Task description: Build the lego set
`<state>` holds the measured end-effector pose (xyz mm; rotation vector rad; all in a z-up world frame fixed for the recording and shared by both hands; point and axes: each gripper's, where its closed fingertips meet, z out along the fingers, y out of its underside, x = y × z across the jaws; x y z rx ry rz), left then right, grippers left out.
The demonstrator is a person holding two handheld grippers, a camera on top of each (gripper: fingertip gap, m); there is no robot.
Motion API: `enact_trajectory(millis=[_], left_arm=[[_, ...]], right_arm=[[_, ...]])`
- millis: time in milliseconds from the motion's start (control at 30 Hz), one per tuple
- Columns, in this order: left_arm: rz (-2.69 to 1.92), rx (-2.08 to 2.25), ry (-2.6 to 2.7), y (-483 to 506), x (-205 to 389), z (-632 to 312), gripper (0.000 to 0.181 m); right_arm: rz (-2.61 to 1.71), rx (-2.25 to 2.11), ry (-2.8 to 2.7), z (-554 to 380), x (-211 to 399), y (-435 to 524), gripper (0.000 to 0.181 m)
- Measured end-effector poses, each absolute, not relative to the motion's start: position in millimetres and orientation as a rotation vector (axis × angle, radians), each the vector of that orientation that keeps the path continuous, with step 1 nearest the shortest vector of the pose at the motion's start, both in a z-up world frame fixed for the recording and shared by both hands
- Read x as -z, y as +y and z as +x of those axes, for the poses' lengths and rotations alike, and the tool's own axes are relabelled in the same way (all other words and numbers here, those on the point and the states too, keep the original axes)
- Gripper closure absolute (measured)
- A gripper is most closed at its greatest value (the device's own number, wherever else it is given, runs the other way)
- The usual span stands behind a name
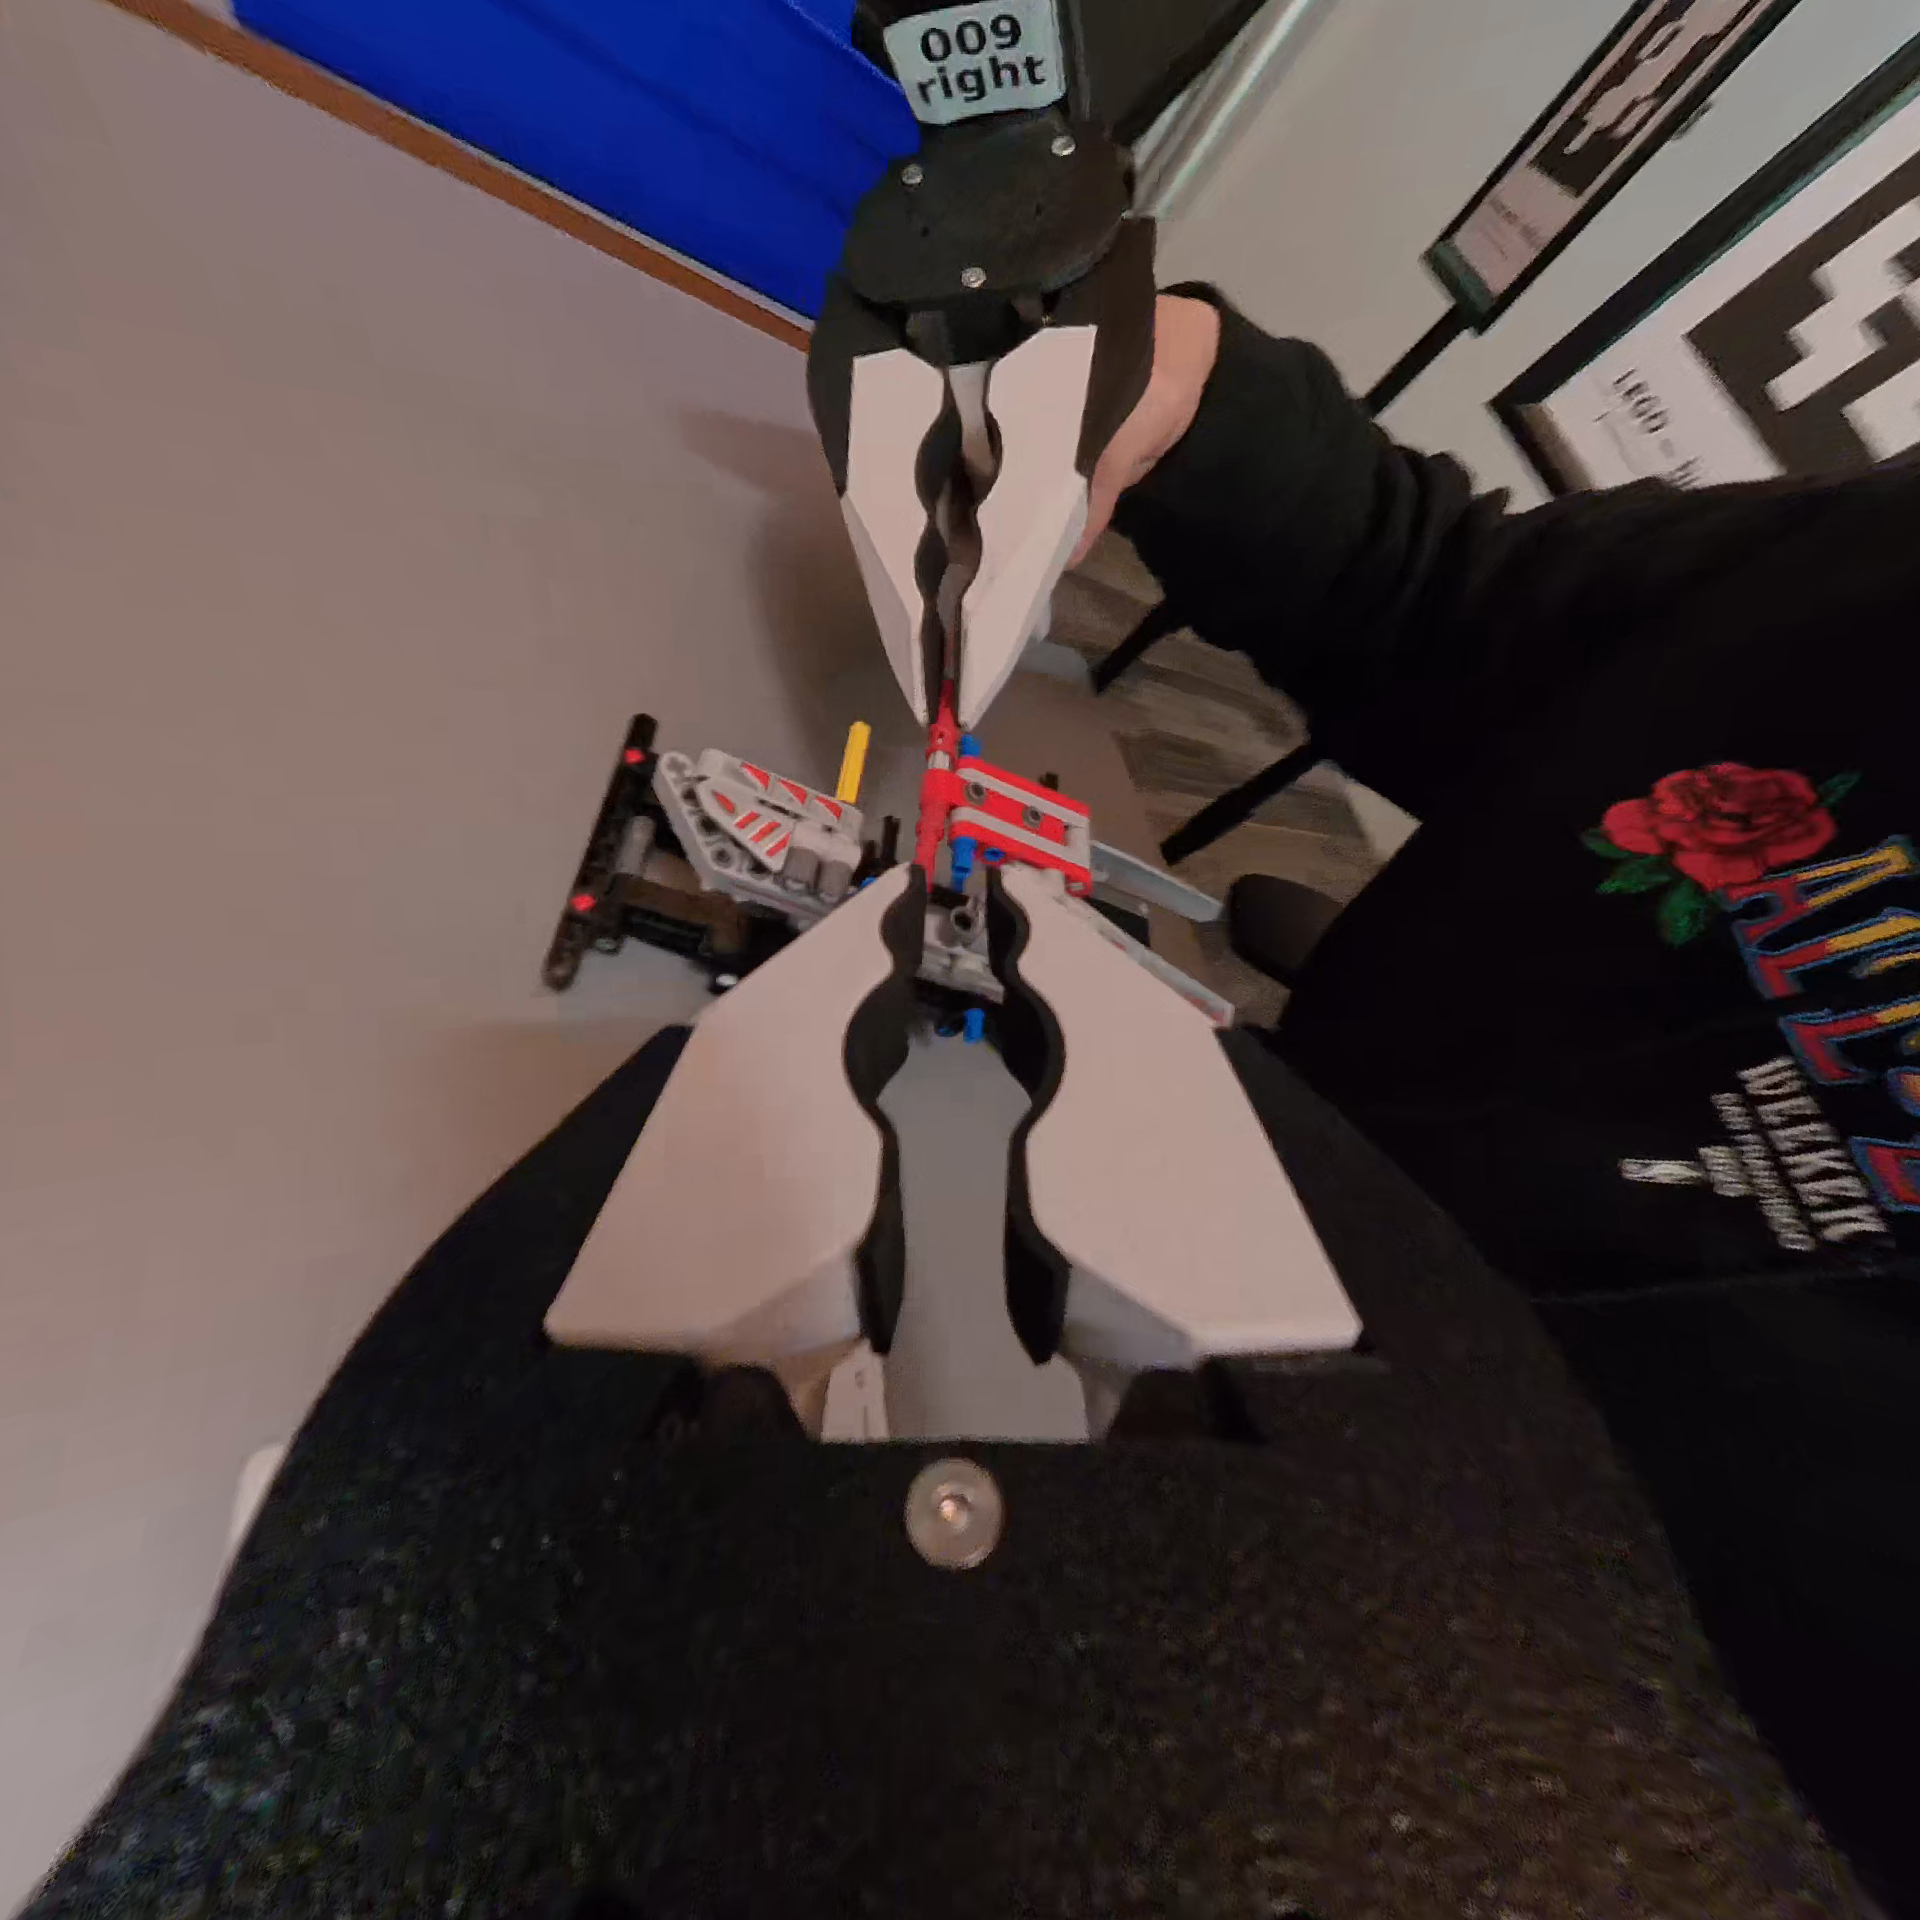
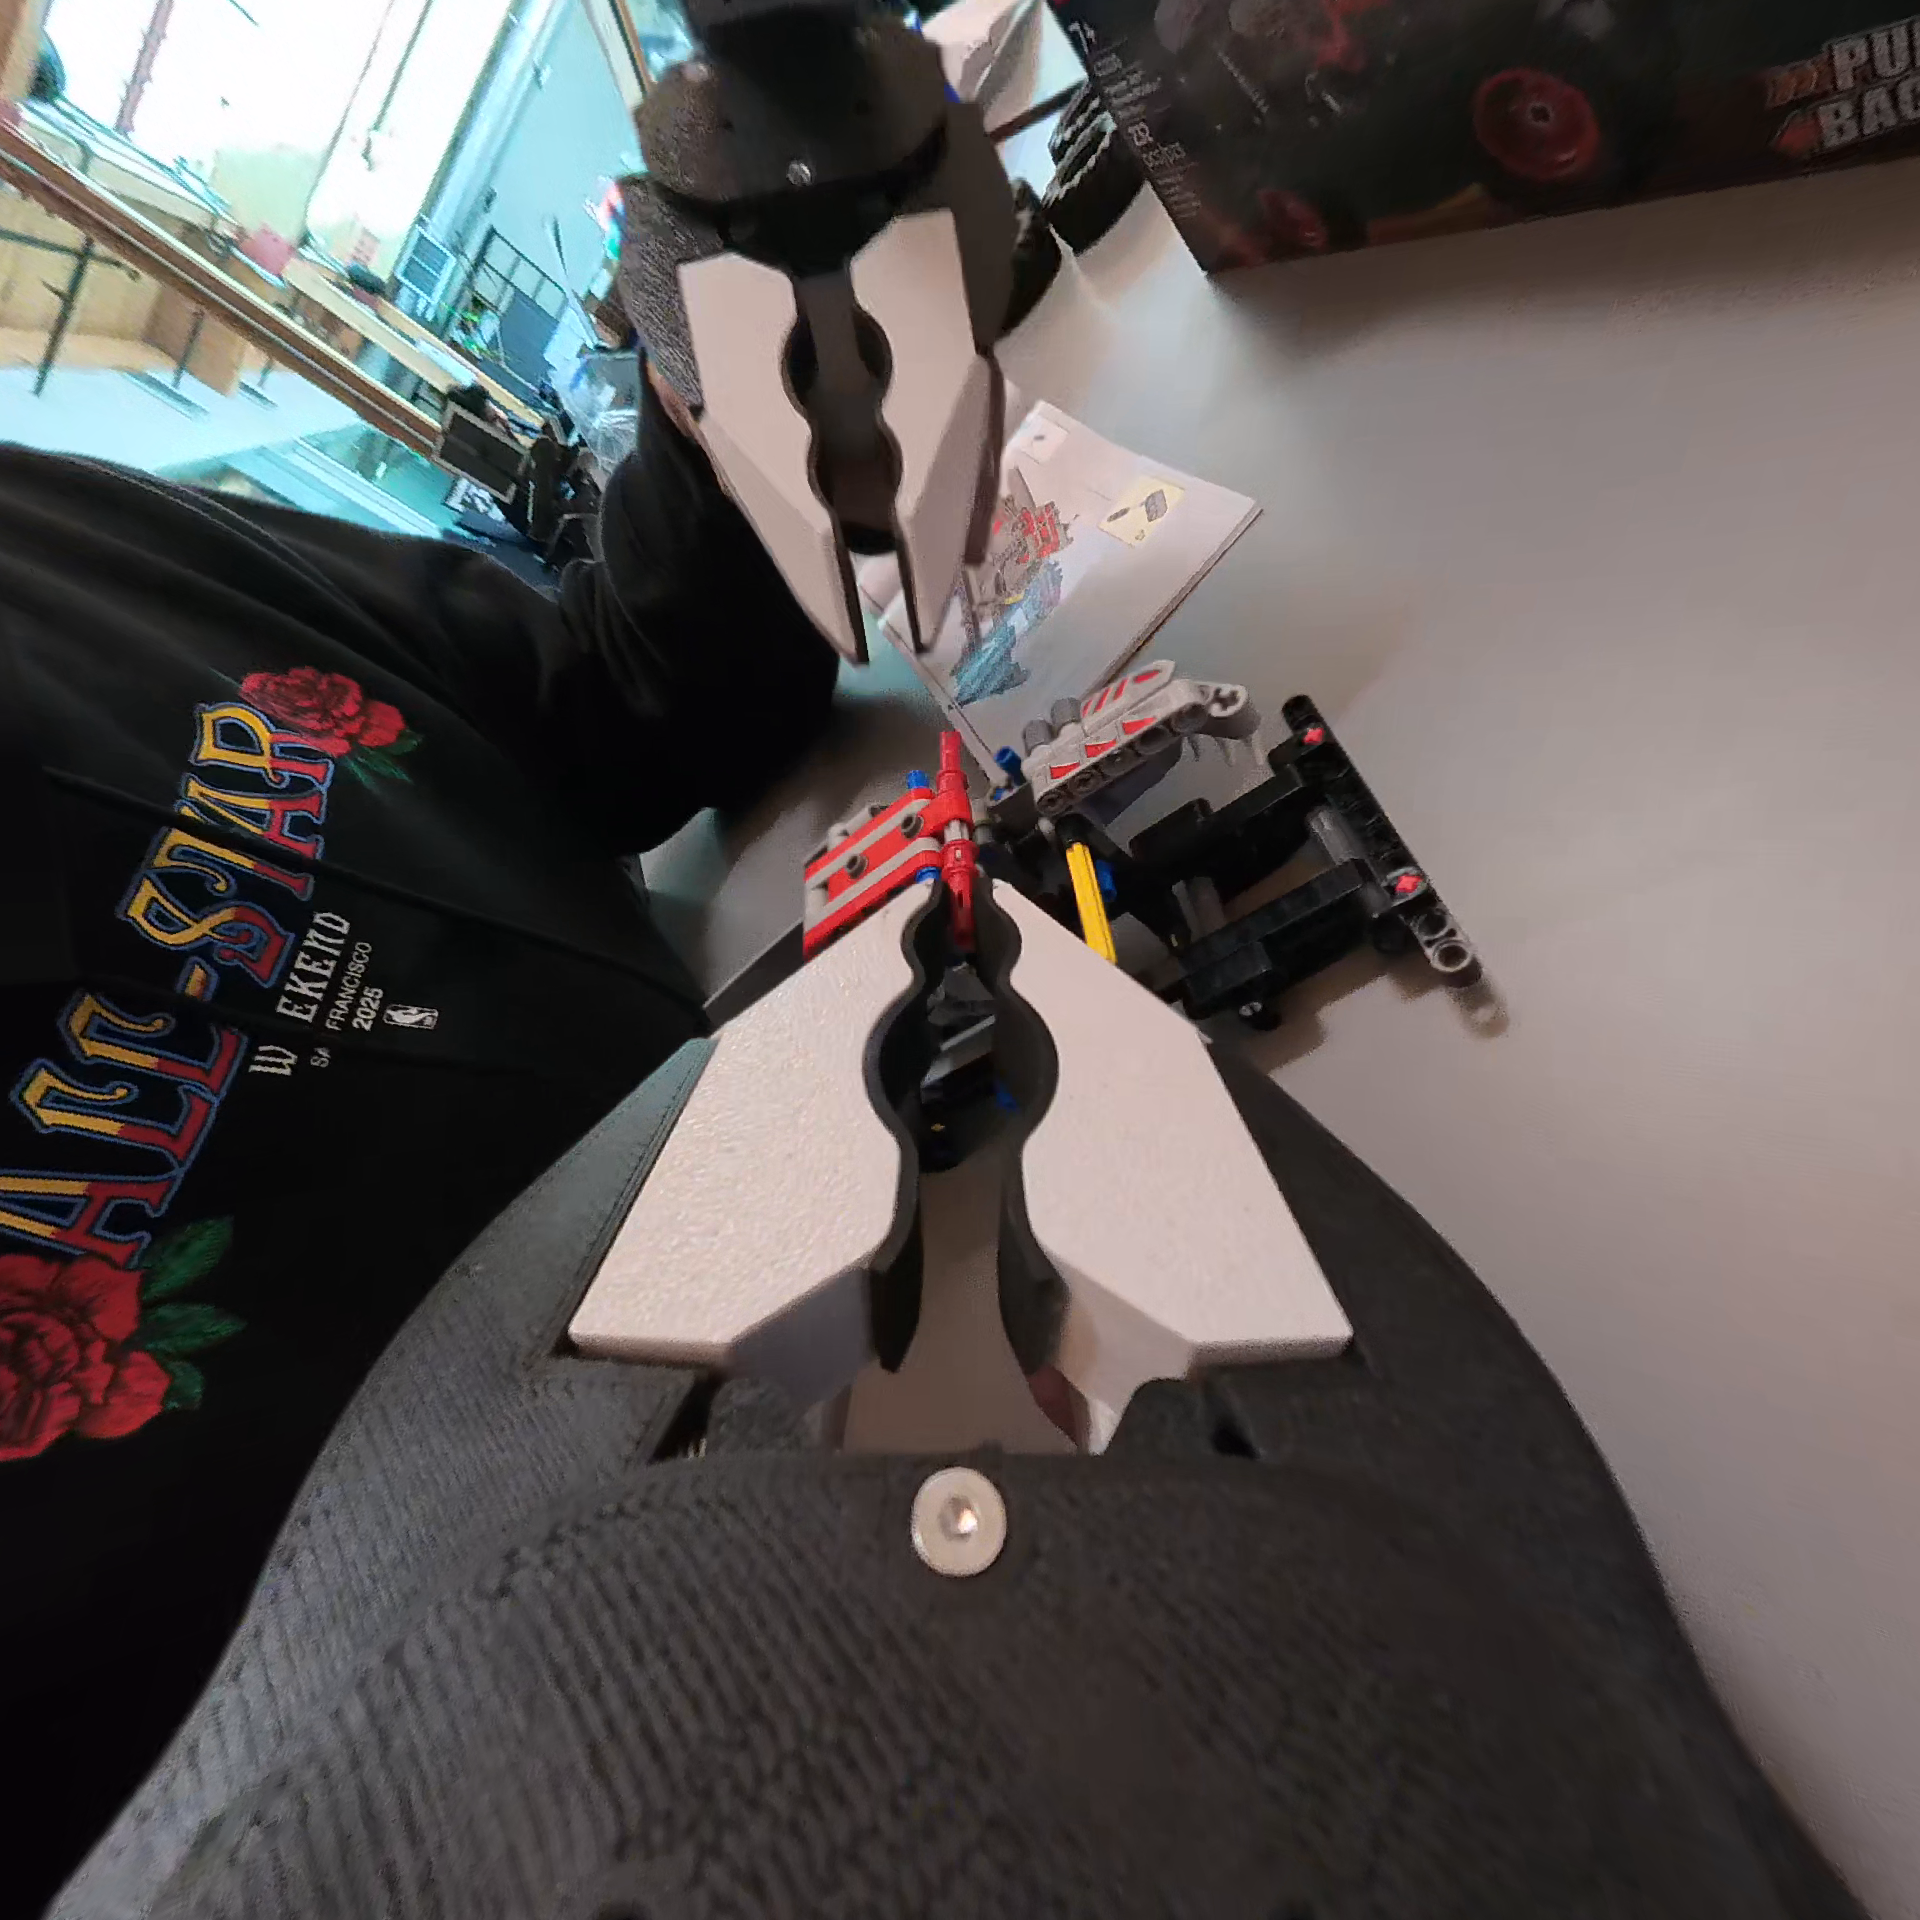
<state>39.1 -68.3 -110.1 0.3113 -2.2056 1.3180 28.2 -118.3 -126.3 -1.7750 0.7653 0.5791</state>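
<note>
The partly built lego model (image 1: 769, 831) lies on the pale table: a black frame, grey panels with red stripes, a yellow axle (image 1: 854, 764) and a red beam block (image 1: 1013, 821) with blue pins. My right gripper (image 1: 940, 717) comes in from above, shut on a thin red piece (image 1: 940, 769) that stands up from the red block. In the right wrist view that red piece (image 2: 954, 810) sits between my right gripper's (image 2: 964, 899) tips, with the model (image 2: 1247, 862) to the right. My left gripper (image 1: 954, 888) is open and empty, just short of the model. It also shows in the right wrist view (image 2: 885, 649).
An instruction booklet (image 2: 1081, 551) lies open behind the model. The dark lego box (image 2: 1507, 114) and black tyres (image 2: 1091, 166) stand at the back. A person in a black sweatshirt (image 1: 1558, 935) sits close at the table edge. A blue object (image 1: 623, 125) lies beyond the table's far edge. About 6 cm separates my left fingertips from my right. My right gripper's tips are some 30 cm from the blue object (image 1: 623, 125).
</note>
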Motion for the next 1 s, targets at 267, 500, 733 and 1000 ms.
enact_trajectory(millis=[267, 500, 733, 1000], left_arm=[[0.177, -1.514, -2.397, -80, 99, 13, 0.178], [0.133, -1.431, -2.632, -94, 123, 7, 0.181], [0.139, -1.440, -2.618, -94, 122, 6, 0.181], [0.138, -1.447, -2.588, -95, 122, 6, 0.181]], right_arm=[[-1.815, -0.553, 0.754, 26, 125, -114, 0.178], [-1.845, -0.512, 0.740, 25, 125, -114, 0.178], [-1.853, -0.539, 0.705, 25, 125, -110, 0.178], [-1.876, -0.564, 0.684, 26, 126, -111, 0.178]])
